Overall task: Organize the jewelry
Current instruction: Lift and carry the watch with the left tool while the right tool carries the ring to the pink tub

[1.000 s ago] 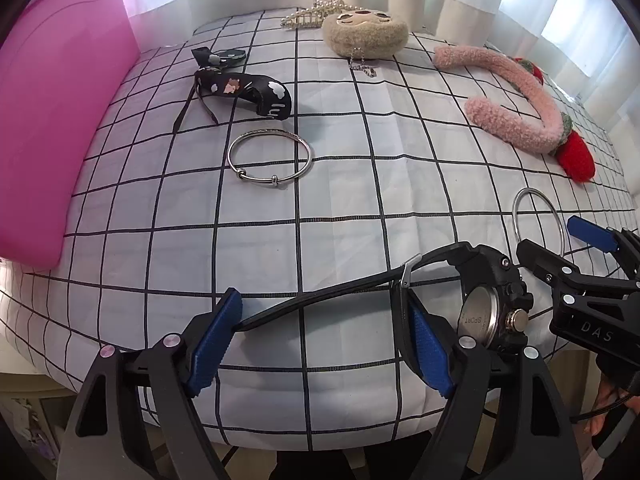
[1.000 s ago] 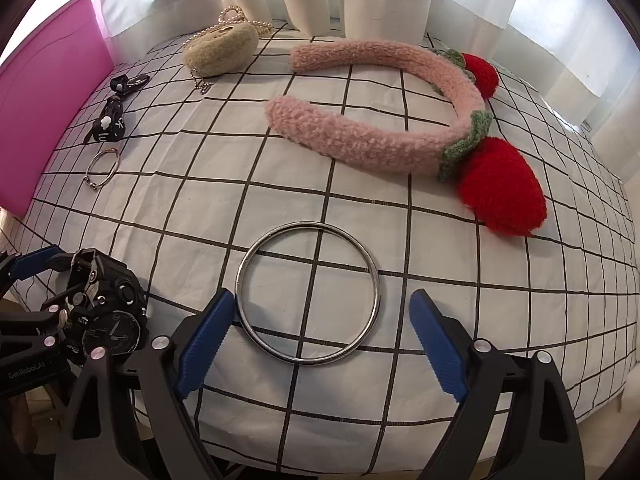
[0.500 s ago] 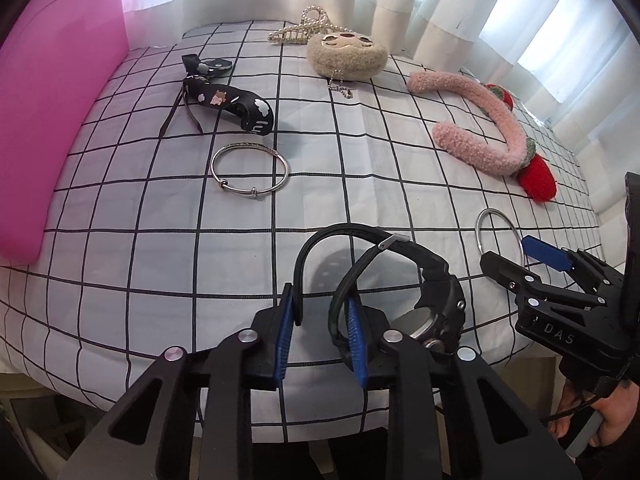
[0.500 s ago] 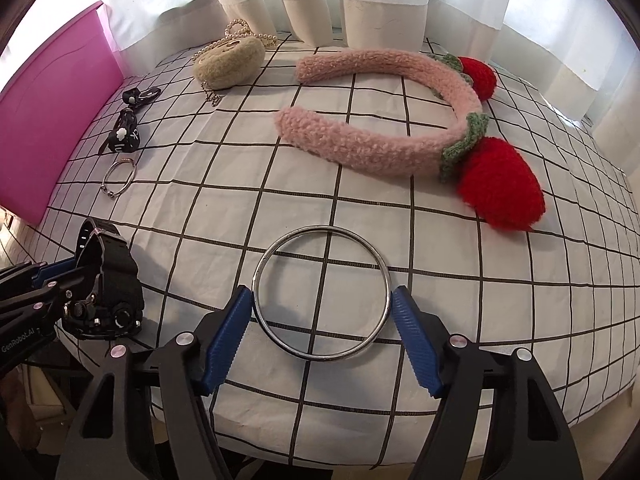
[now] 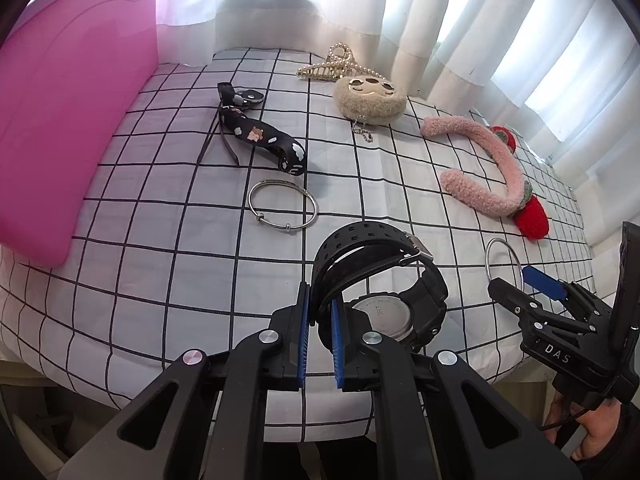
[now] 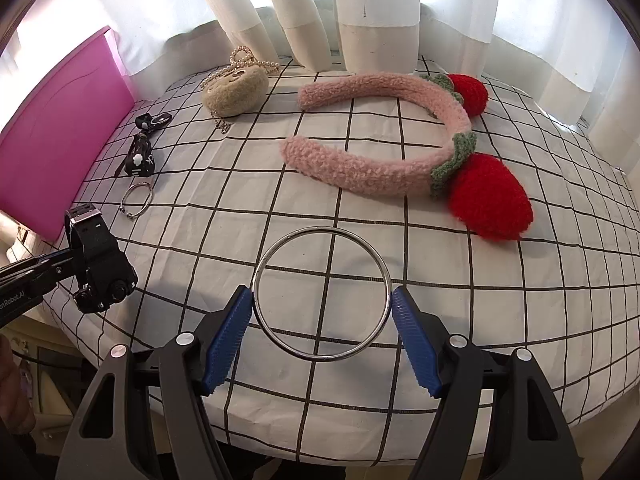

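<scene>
My left gripper (image 5: 320,312) is shut on the strap of a black sports watch (image 5: 400,304) and holds it lifted above the checked tablecloth; the watch also shows at the left of the right wrist view (image 6: 98,264). My right gripper (image 6: 322,312) has its blue pads against both sides of a large silver ring (image 6: 322,294), which lies on the cloth. The ring also shows in the left wrist view (image 5: 503,260). A thinner silver bangle (image 5: 282,206) lies further back.
A pink box (image 5: 60,128) stands along the left edge. A black patterned strap (image 5: 260,136), a beige plush pouch (image 5: 370,98), a pearl hair claw (image 5: 332,66) and a pink strawberry headband (image 6: 400,152) lie on the cloth. Curtains hang behind.
My left gripper closed on the watch strap and lifted the watch off the cloth. My right gripper narrowed from wide open until its pads met the silver ring.
</scene>
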Action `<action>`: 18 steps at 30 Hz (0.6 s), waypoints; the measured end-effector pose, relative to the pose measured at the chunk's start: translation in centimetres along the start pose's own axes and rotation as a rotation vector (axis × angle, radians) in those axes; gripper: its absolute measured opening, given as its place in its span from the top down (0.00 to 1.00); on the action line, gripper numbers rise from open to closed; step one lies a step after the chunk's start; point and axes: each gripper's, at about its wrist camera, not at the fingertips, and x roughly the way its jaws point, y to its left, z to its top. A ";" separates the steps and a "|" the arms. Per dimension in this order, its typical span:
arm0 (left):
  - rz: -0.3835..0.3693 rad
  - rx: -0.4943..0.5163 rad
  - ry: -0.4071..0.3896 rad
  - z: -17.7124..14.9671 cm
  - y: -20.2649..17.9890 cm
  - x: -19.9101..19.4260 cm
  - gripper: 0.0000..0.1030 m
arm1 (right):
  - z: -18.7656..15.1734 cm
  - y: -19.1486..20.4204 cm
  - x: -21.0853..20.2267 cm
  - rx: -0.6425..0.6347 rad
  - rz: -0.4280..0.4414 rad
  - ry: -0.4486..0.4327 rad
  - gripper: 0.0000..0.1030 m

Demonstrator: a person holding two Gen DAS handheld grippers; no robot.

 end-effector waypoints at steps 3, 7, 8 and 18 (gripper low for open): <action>-0.003 -0.007 -0.023 0.3 0.2 -0.9 0.90 | 0.3 0.3 -0.6 -0.007 0.008 -0.016 0.33; -0.014 -0.019 -0.059 1.0 0.3 -2.5 0.90 | 1.1 1.2 -1.8 -0.023 0.019 -0.044 0.33; -0.017 -0.023 -0.070 1.3 0.4 -3.0 0.90 | 1.4 1.4 -2.2 -0.028 0.023 -0.054 0.33; 0.006 -0.052 -0.252 4.6 2.0 -11.2 0.90 | 6.7 5.7 -7.8 -0.120 0.069 -0.200 0.33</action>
